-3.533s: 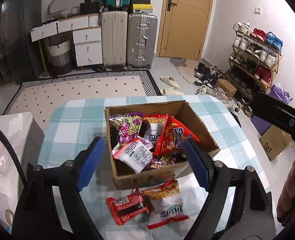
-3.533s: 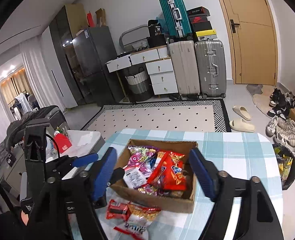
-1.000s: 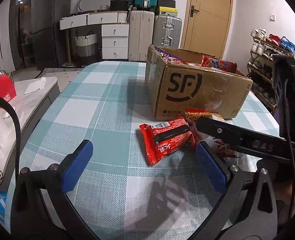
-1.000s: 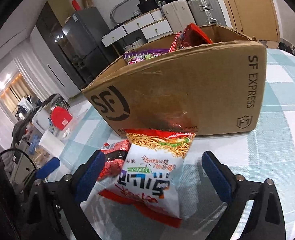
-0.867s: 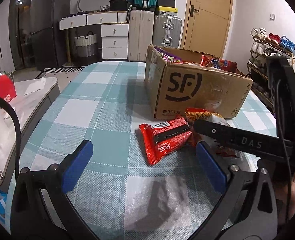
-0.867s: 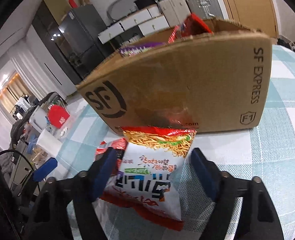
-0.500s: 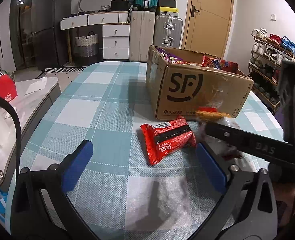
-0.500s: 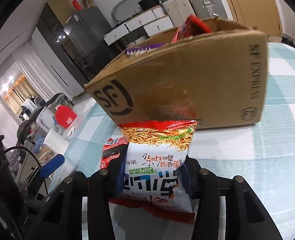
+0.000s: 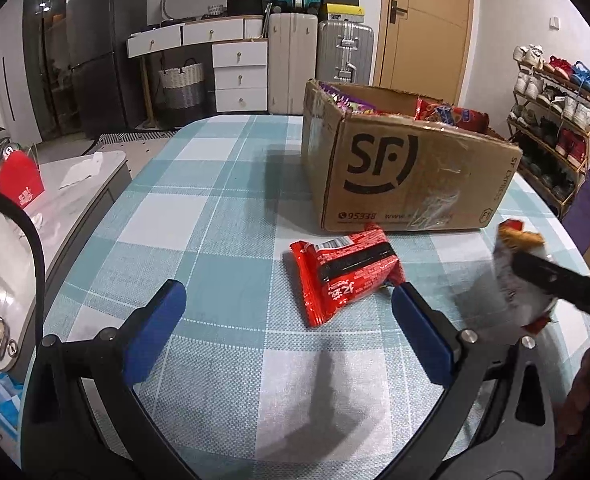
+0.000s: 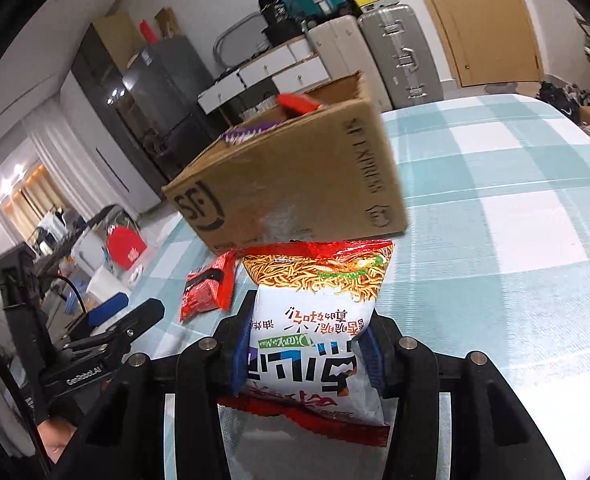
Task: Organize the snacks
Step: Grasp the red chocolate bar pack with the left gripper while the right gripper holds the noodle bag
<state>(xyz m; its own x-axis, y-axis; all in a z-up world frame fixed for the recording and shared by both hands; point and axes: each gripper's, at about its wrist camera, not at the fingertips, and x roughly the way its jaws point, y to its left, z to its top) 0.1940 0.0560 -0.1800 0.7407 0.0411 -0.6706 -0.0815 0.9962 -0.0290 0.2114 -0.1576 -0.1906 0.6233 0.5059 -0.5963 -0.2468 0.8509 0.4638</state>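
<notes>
From the left wrist view, the left gripper point(image 9: 283, 308) hangs low over the teal-and-white checked tablecloth point(image 9: 199, 216) with its blue-padded jaws spread wide and nothing between them. Just ahead of it lies one flat red foil snack packet with a black stripe point(image 9: 345, 270), resting on the cloth just in front of the brown corrugated cardboard box printed with a black SF logo point(image 9: 407, 172). I'd say the gripper is lined up on that packet because it is the only snack left lying loose on the table. The box is open at the top, and at least two bright wrappers poke above its rim; I can't count the rest from here. At the right edge, the other tool carries a blurred white and orange bag clear of the cloth.

From the right wrist view, the right gripper point(image 10: 305, 354) is clamped across the middle of one white noodle-snack bag with red ends and a picture of fried noodles point(image 10: 315, 320), its pads pinching both sides so the bag stands up between them. It appears lifted off the table, in front of the box point(image 10: 295, 184), probably ready to go over the rim. The red packet point(image 10: 209, 286) lies to its left. So: one box, one snack held, one waiting.
</notes>
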